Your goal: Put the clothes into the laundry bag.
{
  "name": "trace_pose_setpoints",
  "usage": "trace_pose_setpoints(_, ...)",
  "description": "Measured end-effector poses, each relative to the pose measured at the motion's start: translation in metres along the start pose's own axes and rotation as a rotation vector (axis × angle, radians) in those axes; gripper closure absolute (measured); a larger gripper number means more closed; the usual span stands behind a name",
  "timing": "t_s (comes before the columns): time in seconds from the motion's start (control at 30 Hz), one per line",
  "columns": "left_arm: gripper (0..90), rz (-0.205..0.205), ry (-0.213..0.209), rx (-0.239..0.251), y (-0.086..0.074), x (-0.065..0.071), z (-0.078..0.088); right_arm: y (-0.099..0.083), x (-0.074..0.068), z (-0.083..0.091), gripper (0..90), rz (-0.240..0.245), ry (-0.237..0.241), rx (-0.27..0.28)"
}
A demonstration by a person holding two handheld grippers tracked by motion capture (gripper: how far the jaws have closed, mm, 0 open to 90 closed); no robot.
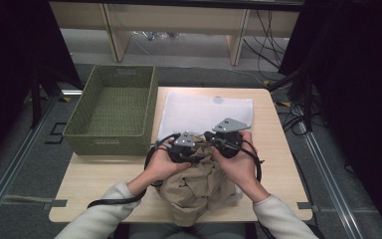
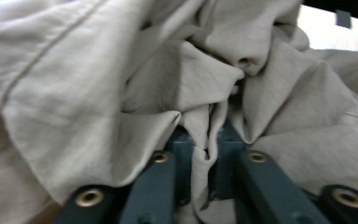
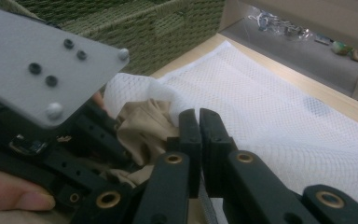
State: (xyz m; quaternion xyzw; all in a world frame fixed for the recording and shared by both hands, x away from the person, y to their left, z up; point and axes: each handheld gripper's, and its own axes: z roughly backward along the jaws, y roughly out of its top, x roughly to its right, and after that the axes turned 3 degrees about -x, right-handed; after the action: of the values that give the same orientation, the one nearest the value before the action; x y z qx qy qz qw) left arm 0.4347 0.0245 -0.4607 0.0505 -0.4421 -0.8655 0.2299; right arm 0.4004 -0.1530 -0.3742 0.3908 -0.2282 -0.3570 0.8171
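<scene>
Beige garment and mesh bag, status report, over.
Left gripper pinching beige garment. Right gripper shut on white mesh bag edge. Green basket beside, nothing blocking.

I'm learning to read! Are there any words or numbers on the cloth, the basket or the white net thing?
No words or numbers can be read anywhere.
Beige cloth: plain, no print.
Green basket: a small pale tag on its front wall, too small to read.
White mesh bag: no label showing.
Grey plate on the left tongs: only screws and holes.
</scene>
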Motion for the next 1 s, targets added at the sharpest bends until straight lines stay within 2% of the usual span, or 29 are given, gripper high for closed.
trace_pose_setpoints(0.03, 75.4, -0.03, 0.041, -0.003, 0.0, -0.001, 0.002, 0.0, 0.0, -0.001, 89.5, 0.003, -0.001, 0.001)
trace_pose_setpoints(0.07, 74.2, -0.031, 0.032, -0.005, 0.0, -0.001, 0.004, -0.001, -0.001, -0.001, 89.5, -0.006, -0.002, -0.004)
trace_pose_setpoints(0.17, 69.7, -0.045, 0.052, 0.011, -0.001, 0.0, 0.008, -0.003, 0.002, -0.004, 89.4, 0.017, -0.007, -0.007)
trace_pose_setpoints(0.2, 67.3, -0.04, 0.054, 0.015, -0.001, 0.0, 0.011, -0.003, 0.002, -0.004, 89.4, 0.001, -0.003, -0.017)
trace_pose_setpoints(0.23, 64.2, -0.031, 0.06, 0.032, -0.001, 0.001, 0.013, -0.003, 0.003, -0.004, 89.4, 0.009, -0.005, -0.014)
trace_pose_setpoints(0.3, 57.8, -0.013, 0.063, 0.069, -0.001, 0.005, 0.022, -0.003, 0.003, -0.004, 89.4, -0.01, -0.007, -0.011)
trace_pose_setpoints(0.33, 54.8, -0.019, 0.058, 0.088, 0.001, 0.006, 0.028, -0.003, 0.004, -0.003, 89.4, 0.006, -0.013, -0.007)
trace_pose_setpoints(0.37, 52.6, -0.014, 0.07, 0.11, 0.002, 0.008, 0.035, -0.003, 0.004, -0.002, 89.4, -0.011, -0.011, -0.015)
trace_pose_setpoints(0.4, 50.1, -0.005, 0.074, 0.126, 0.004, 0.01, 0.044, -0.003, 0.006, -0.002, 89.4, 0.001, -0.018, -0.006)
trace_pose_setpoints(0.47, 47.7, 0.003, 0.085, 0.175, 0.008, 0.012, 0.06, -0.003, 0.007, -0.003, 89.4, -0.01, -0.015, -0.009)
trace_pose_setpoints(0.5, 46.8, 0.002, 0.093, 0.197, 0.01, 0.012, 0.067, -0.004, 0.008, -0.003, 89.4, 0.002, -0.022, -0.007)
trace_pose_setpoints(0.53, 46.2, -0.011, 0.107, 0.21, 0.012, 0.011, 0.074, -0.004, 0.007, -0.003, 89.4, -0.013, -0.026, -0.013)
trace_pose_setpoints(0.57, 45.9, -0.017, 0.131, 0.219, 0.013, 0.008, 0.08, -0.004, 0.007, -0.003, 89.4, -0.001, -0.03, -0.004)
trace_pose_setpoints(0.6, 45.6, -0.007, 0.156, 0.229, 0.013, 0.005, 0.083, -0.003, 0.007, -0.004, 89.4, -0.005, -0.017, -0.008)
trace_pose_setpoints(0.67, 44.1, 0.025, 0.195, 0.223, 0.011, -0.004, 0.084, -0.003, 0.006, -0.003, 89.4, -0.004, -0.018, -0.009)
trace_pose_setpoints(0.73, 42.2, 0.048, 0.202, 0.183, 0.006, -0.013, 0.079, -0.003, 0.006, -0.003, 89.4, 0.009, -0.018, -0.007)
trace_pose_setpoints(0.8, 41.3, 0.055, 0.193, 0.147, 0.0, -0.019, 0.07, -0.002, 0.005, -0.002, 89.4, -0.012, -0.015, -0.012)
trace_pose_setpoints(0.87, 40.6, 0.05, 0.206, 0.101, -0.004, -0.022, 0.06, -0.002, 0.005, -0.003, 89.4, -0.001, -0.015, -0.01)
trace_pose_setpoints(0.93, 46.0, 0.038, 0.198, 0.059, -0.008, -0.023, 0.052, -0.003, 0.005, -0.003, 89.4, 0.004, -0.015, -0.009)
trace_pose_setpoints(0.97, 52.2, 0.021, 0.188, 0.04, -0.009, -0.024, 0.049, -0.002, 0.005, -0.003, 89.4, -0.001, -0.014, -0.012)
trace_pose_setpoints(1.0, 58.5, 0.022, 0.177, 0.044, -0.01, -0.022, 0.045, -0.002, 0.005, -0.003, 89.4, 0.0, -0.013, -0.013)
